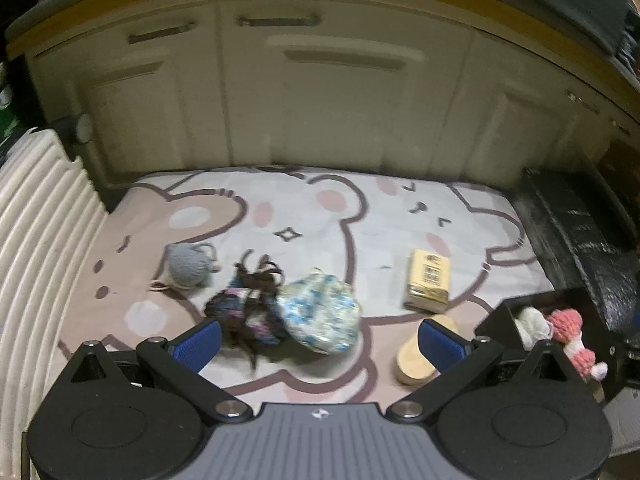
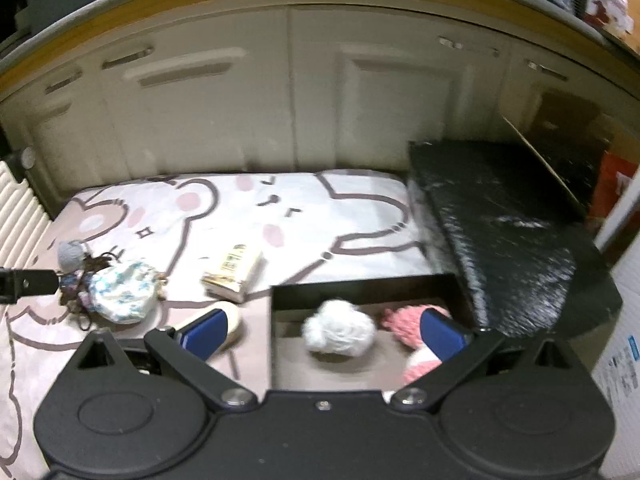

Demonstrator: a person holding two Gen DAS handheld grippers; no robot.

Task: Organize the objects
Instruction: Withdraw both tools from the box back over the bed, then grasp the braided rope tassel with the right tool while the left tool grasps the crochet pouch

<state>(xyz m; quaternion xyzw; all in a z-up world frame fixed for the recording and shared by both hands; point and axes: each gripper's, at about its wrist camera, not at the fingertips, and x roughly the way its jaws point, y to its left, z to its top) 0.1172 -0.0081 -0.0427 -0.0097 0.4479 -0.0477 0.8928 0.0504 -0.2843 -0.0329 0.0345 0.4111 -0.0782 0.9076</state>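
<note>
On the cartoon bear mat [image 1: 320, 208] lie a grey knitted ball [image 1: 188, 266], a dark pouch with brown cords [image 1: 248, 308], a blue-and-white floral pouch [image 1: 320, 316], a yellow tissue pack [image 1: 428, 280] and a pale wooden oval piece [image 1: 416, 356]. My left gripper [image 1: 320, 344] is open just in front of the two pouches and holds nothing. My right gripper [image 2: 322, 334] hangs open over a black box [image 2: 360, 292] that holds a white yarn ball [image 2: 340, 328] and a pink knitted toy [image 2: 404, 316]. The same tissue pack [image 2: 234, 272] and floral pouch [image 2: 120, 292] lie left of the box.
Cream cabinet doors [image 1: 320, 100] close off the back of the mat. A white ribbed panel [image 1: 36, 240] stands along the left side. A black textured slab [image 2: 500, 220] lies to the right, behind the box. The far half of the mat is bare.
</note>
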